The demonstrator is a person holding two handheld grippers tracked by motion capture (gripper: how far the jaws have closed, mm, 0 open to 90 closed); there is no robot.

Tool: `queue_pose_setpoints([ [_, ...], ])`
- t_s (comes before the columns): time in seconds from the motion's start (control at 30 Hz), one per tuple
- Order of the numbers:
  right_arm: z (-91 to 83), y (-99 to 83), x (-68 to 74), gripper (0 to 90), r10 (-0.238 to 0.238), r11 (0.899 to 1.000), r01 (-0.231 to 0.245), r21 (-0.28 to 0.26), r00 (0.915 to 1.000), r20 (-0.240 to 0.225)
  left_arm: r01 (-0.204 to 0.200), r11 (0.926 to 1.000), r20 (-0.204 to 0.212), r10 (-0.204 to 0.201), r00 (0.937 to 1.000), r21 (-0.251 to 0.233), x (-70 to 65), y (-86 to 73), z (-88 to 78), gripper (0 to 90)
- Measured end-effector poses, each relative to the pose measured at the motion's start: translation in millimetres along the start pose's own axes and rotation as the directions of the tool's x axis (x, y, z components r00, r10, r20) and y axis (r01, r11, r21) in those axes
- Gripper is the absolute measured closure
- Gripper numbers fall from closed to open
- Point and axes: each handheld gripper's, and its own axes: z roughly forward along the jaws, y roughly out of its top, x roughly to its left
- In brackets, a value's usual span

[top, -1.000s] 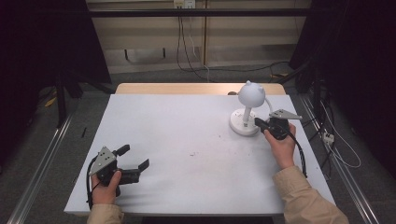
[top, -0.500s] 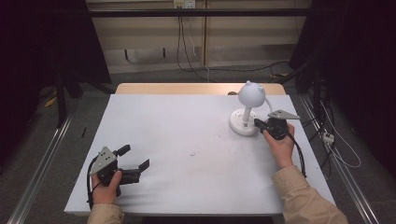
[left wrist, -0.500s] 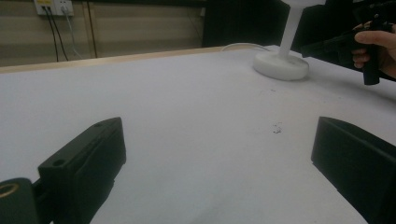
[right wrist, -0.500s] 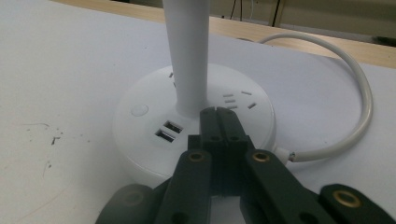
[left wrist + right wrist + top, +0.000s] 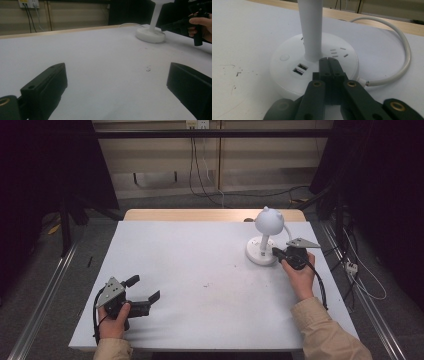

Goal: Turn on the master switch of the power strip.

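A white desk lamp (image 5: 265,237) with a round base carrying USB ports and sockets stands near the tabletop's (image 5: 200,270) far right corner, its cord looping off toward the far edge. The right hand-held gripper (image 5: 328,60) has its jaws pressed fully together, empty, with the tips poised over the top of the base just in front of the stem; whether they touch the surface I cannot tell. The round button (image 5: 284,57) on the base lies off to one side, apparently not yet pressed, and the lamp looks unlit. The left hand-held gripper (image 5: 145,290) rests near the near left corner, jaws wide apart and holding nothing. The work seems barely begun.
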Motion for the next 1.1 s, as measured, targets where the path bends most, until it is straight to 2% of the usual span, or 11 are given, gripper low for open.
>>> queue_pose_setpoints([
  [1.1,4.9,-2.2,-1.0,90.0,-0.018,1.0,0.018,-0.007,0.9998,0.007,0.004,1.0,0.006,-0.004,1.0,0.004,-0.5,-0.7,1.3,2.8],
])
